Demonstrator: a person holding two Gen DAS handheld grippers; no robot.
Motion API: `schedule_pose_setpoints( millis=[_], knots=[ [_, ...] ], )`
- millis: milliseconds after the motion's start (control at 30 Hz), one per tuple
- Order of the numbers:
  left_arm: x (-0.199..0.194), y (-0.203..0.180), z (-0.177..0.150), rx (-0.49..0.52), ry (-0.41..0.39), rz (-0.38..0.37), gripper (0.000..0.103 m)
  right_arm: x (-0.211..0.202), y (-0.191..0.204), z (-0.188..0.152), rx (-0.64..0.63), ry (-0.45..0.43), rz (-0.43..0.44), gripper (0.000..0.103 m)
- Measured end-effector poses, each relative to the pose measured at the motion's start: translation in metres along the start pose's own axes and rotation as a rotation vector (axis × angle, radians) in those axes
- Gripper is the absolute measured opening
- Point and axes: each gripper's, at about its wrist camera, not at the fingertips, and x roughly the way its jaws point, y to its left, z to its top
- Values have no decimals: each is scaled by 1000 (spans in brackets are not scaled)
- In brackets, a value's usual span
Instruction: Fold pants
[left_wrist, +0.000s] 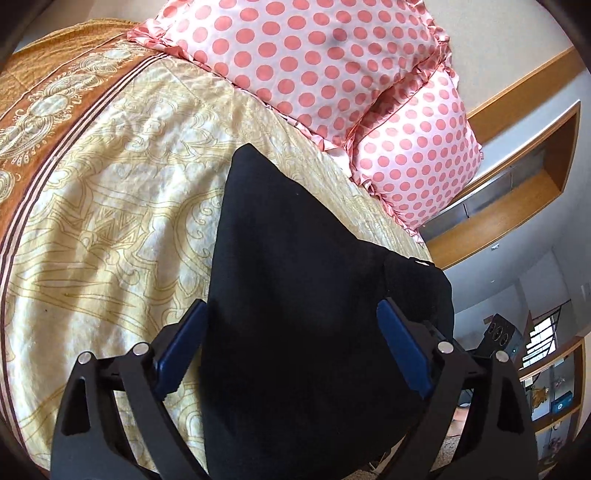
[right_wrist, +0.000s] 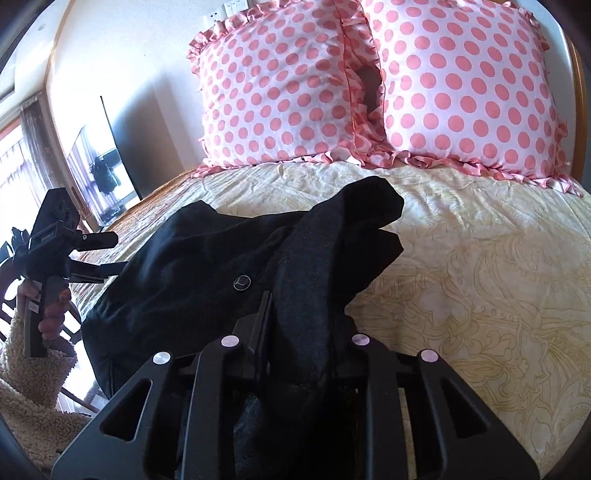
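**Black pants on bed, right grip engaged**

Black fabric pants (right_wrist: 229, 258) lie bunched on the cream patterned bedspread (right_wrist: 480, 277). Right gripper (right_wrist: 306, 310) pinches a fold. Left gripper (left_wrist: 291, 332) jaws wide, holding nothing. Round button marking unreadable.

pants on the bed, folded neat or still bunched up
Still bunched up. The black pants lie in a rumpled heap on the bedspread, button showing, with one bunch of fabric pinched between the right gripper fingers.
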Motion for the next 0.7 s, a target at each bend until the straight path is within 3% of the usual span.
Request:
schedule_pose_setpoints(
  millis=[200,400,533,600,633,700],
  knots=[
    [13,1,9,6,38,24,90,3,-9,-4,39,5,11,24],
    [27,-1,18,27,67,76,79,9,-20,-6,94,24,27,27],
    [31,-4,22,47,73,128,60,18,-30,-8,149,58,33,45],
    [32,-4,22,53,72,150,51,21,-35,-9,182,68,57,47],
    [32,-4,21,55,65,160,42,22,-36,-9,194,68,70,46],
    [29,-6,20,72,49,172,22,21,-36,-9,192,60,80,32]
  ],
)
